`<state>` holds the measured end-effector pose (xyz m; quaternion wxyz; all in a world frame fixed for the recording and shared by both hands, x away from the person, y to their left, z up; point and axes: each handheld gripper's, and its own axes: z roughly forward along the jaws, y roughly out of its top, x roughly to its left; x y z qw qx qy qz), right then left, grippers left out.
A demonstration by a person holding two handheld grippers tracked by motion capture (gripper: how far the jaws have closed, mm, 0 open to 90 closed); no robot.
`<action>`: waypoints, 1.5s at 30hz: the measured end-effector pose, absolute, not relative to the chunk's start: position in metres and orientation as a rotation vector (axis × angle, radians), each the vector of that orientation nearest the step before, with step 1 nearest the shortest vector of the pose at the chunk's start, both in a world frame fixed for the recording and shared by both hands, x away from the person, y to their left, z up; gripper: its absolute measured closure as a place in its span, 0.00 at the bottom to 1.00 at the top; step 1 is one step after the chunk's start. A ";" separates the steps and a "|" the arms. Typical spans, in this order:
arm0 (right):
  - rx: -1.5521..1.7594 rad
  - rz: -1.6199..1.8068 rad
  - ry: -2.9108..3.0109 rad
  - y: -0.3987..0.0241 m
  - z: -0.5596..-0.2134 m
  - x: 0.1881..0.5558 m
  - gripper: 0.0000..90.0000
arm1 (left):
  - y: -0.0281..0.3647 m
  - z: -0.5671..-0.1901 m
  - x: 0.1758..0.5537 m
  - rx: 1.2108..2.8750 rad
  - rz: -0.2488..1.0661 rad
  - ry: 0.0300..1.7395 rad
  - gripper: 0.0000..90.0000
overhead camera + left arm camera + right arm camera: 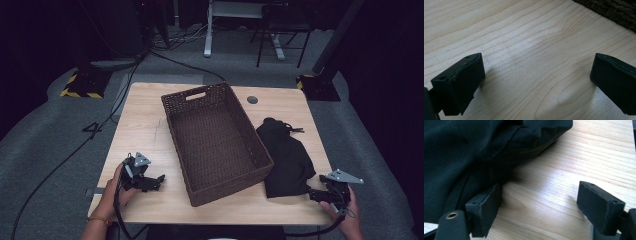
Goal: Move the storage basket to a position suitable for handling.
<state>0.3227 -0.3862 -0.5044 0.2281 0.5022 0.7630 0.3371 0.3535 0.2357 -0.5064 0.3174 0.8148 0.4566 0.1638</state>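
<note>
A brown woven basket (216,142) sits in the middle of the table (145,125), turned a little so its handle end lies at the far side. Just right of it lies a black cloth (286,157), crumpled, its left edge touching or almost touching the basket's right wall; a drawstring shows at its far end.

The right gripper (316,195) rests low at the near right corner of the table, held in the right hand (345,217), pointing left at the cloth's near edge. In the right gripper view its jaws stand apart with bare wood between them; the left one sits against the cloth's (474,152) hem, but nothing is pinched.

The left gripper (155,182) lies at the near left, held in the left hand (112,192), pointing right toward the basket and well short of it. In the left gripper view its jaws are spread wide over bare wood, holding nothing, with the basket's (609,11) weave at the far right corner.
</note>
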 end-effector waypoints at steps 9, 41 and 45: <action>1.334 0.969 2.069 -0.388 -0.501 0.316 0.23 | 0.236 -0.506 0.354 2.145 0.432 1.201 0.00; 1.115 1.114 2.083 -0.373 -0.425 0.332 0.24 | 0.234 -0.506 0.352 2.143 0.426 1.208 0.00; 1.102 1.104 2.109 -0.366 -0.421 0.340 0.24 | 0.234 -0.506 0.352 2.143 0.426 1.209 0.00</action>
